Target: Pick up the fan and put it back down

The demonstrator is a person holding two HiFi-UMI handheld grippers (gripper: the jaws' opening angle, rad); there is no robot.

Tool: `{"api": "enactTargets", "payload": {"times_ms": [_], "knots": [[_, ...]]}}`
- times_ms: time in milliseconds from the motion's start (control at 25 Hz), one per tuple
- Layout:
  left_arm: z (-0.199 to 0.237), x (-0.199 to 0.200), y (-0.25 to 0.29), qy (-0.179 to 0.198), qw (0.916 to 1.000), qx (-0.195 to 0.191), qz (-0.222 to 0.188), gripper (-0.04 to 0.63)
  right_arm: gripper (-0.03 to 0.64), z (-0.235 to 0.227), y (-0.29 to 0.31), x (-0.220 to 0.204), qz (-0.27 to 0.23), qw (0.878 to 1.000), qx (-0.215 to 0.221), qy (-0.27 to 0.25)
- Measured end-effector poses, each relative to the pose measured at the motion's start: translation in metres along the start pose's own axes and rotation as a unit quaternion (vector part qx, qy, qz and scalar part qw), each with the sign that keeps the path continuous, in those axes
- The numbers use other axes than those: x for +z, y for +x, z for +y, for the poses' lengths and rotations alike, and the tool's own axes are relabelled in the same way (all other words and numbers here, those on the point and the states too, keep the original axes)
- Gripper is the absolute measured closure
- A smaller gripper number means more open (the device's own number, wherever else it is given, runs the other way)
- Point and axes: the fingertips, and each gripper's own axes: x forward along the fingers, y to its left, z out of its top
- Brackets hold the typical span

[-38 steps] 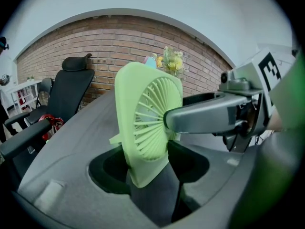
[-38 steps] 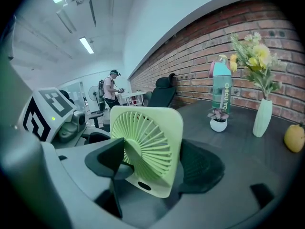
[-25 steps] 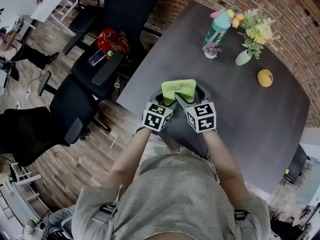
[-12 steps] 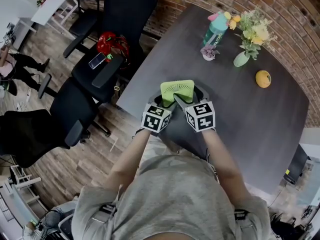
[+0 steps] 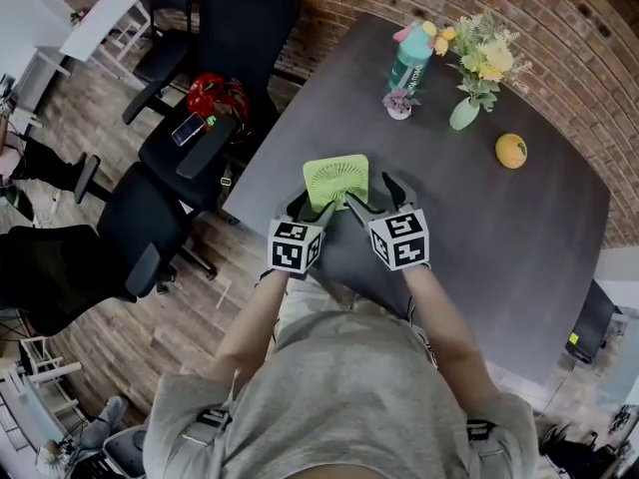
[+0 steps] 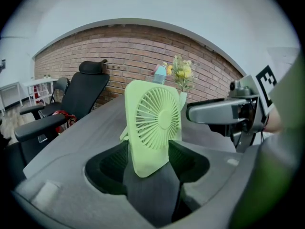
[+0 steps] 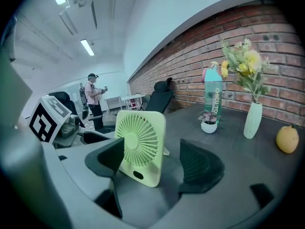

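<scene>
Head view: the green fan (image 5: 335,180) stands on the dark table (image 5: 499,228) near its edge. Left gripper view: the left gripper (image 6: 151,162) has its jaws spread, with the fan upright between them, seemingly untouched. Right gripper view: the right gripper (image 7: 156,165) also gapes, the fan beside its left jaw

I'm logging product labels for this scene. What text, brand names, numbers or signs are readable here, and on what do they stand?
"CHIL...": vertical white print on the teal bottle; the remaining letters are too blurred to read.
Marker cubes: only black-and-white square patterns, no letters or numbers.
Fan: no readable print.
</scene>
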Motion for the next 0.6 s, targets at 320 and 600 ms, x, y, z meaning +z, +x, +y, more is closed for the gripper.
{"api": "enactTargets", "payload": {"times_ms": [320, 600], "knots": [[-0.042, 0.012, -0.031, -0.016, 0.9985, 0.008, -0.053, 0.345, 0.268, 0.003, -0.056, -0.004, -0.030, 1.000, 0.007, -0.006], [-0.100, 0.018, -0.053, -0.013, 0.9956, 0.005, -0.093, 0.411, 0.340, -0.002, -0.113, -0.015, -0.052, 0.999, 0.004, -0.010]]}}
